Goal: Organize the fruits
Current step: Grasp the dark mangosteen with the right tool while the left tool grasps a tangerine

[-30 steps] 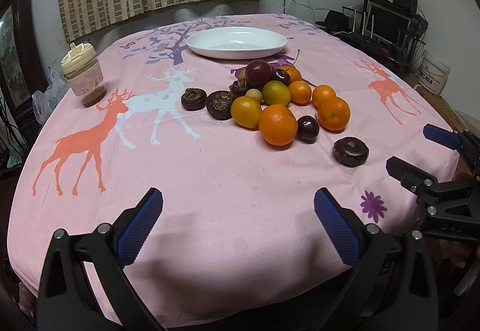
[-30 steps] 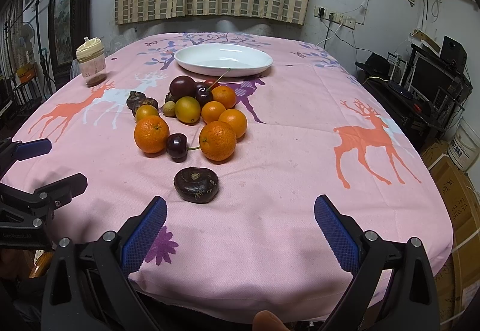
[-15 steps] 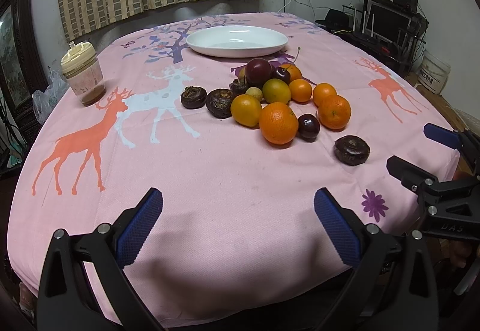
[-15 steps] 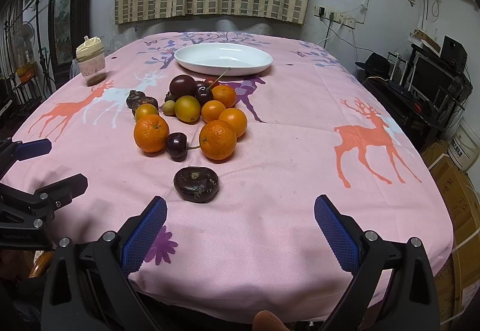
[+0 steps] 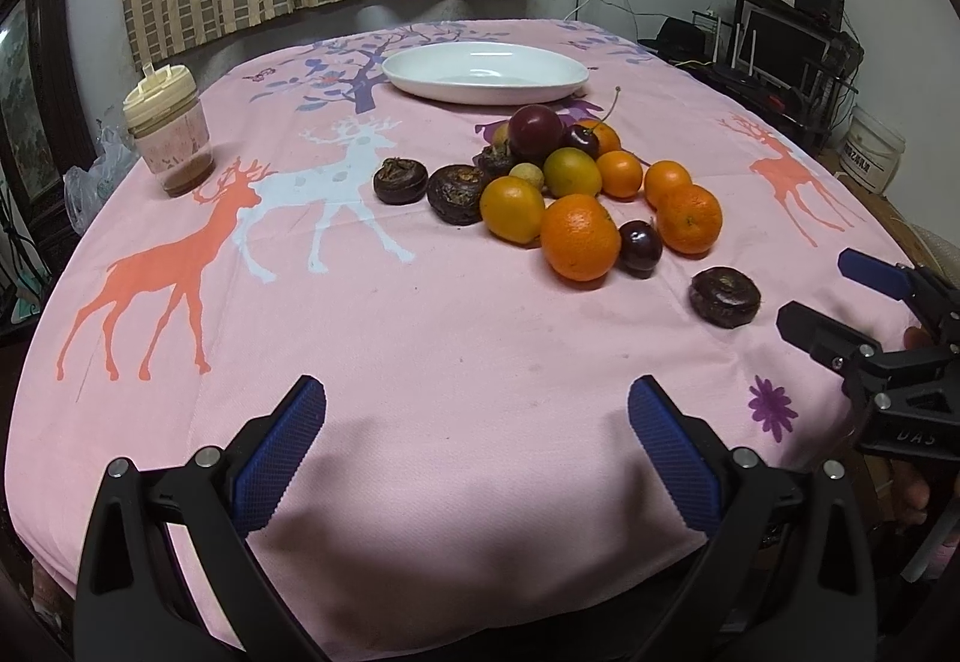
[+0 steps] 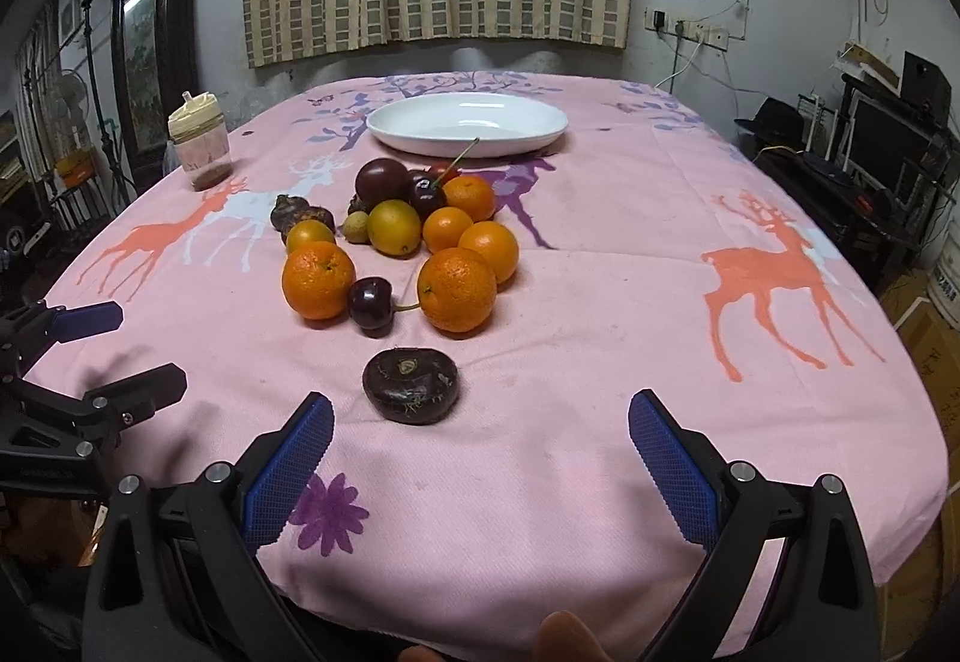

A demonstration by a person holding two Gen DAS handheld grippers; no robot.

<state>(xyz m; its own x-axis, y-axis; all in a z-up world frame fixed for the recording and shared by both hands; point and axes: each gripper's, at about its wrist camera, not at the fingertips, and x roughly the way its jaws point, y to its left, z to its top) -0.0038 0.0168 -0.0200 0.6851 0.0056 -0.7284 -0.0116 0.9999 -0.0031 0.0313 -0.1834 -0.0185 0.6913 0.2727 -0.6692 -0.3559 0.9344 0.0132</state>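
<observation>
A pile of fruit (image 6: pixel 408 236) sits near the middle of a pink tablecloth (image 6: pixel 600 302) printed with deer. Counted in the right wrist view: six orange citrus fruits, one yellow-green round fruit, one small pale fruit, one large dark purple fruit, and two dark cherries with stems. Four dark brown, flattened fruits are visible; one (image 6: pixel 411 378) lies apart, nearest the right gripper (image 6: pixel 477 458). One empty white plate (image 6: pixel 467 123) stands just behind the pile. One lidded jar (image 5: pixel 168 129) stands far left. The left gripper (image 5: pixel 474 449) and the right gripper both hover wide open, holding nothing.
</observation>
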